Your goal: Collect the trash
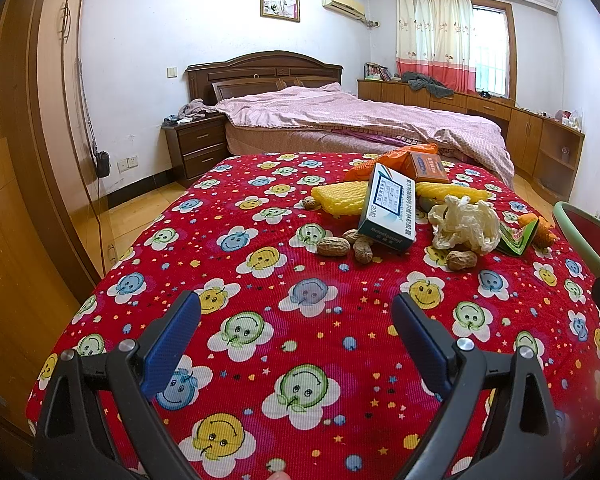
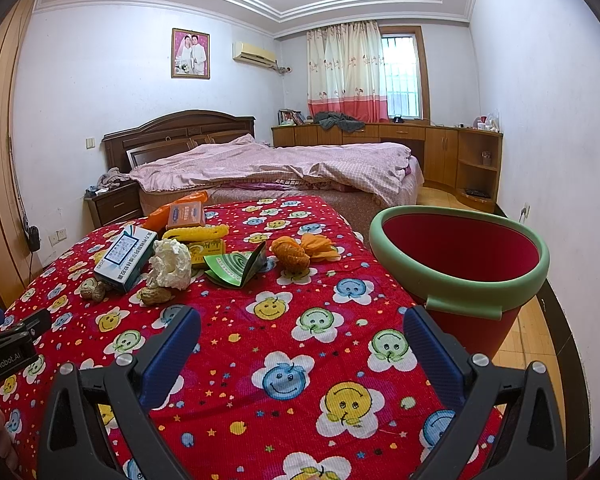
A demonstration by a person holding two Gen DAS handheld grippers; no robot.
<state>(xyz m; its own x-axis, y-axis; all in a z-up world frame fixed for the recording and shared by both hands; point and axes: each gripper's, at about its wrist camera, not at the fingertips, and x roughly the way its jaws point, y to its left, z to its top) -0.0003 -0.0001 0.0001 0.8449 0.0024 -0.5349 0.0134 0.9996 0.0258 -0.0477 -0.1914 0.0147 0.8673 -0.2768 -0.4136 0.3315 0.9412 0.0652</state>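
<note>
Trash lies in a heap on the red smiley-patterned cover [image 1: 260, 280] [image 2: 300, 320]. It holds a white-and-teal medicine box [image 1: 388, 208] [image 2: 126, 256], a crumpled white plastic bag [image 1: 464, 224] [image 2: 170, 264], yellow foam netting [image 1: 340, 198] [image 2: 196, 233], an orange box [image 1: 428, 166] [image 2: 185, 215], a green wrapper [image 1: 518, 238] [image 2: 236, 266], orange peel [image 2: 300, 252] and several peanuts [image 1: 346, 246] [image 2: 156, 295]. My left gripper [image 1: 296, 312] is open, well short of the heap. My right gripper [image 2: 302, 328] is open too, with a red bucket [image 2: 460, 264] [image 1: 588, 236] to its right.
Behind the covered surface stands a bed [image 2: 268, 168] with a pink quilt, a nightstand [image 1: 198, 148] and a long wooden cabinet [image 2: 440, 148]. A wardrobe [image 1: 32, 160] lines the left wall. The left gripper's body [image 2: 8, 344] shows at the right wrist view's left edge.
</note>
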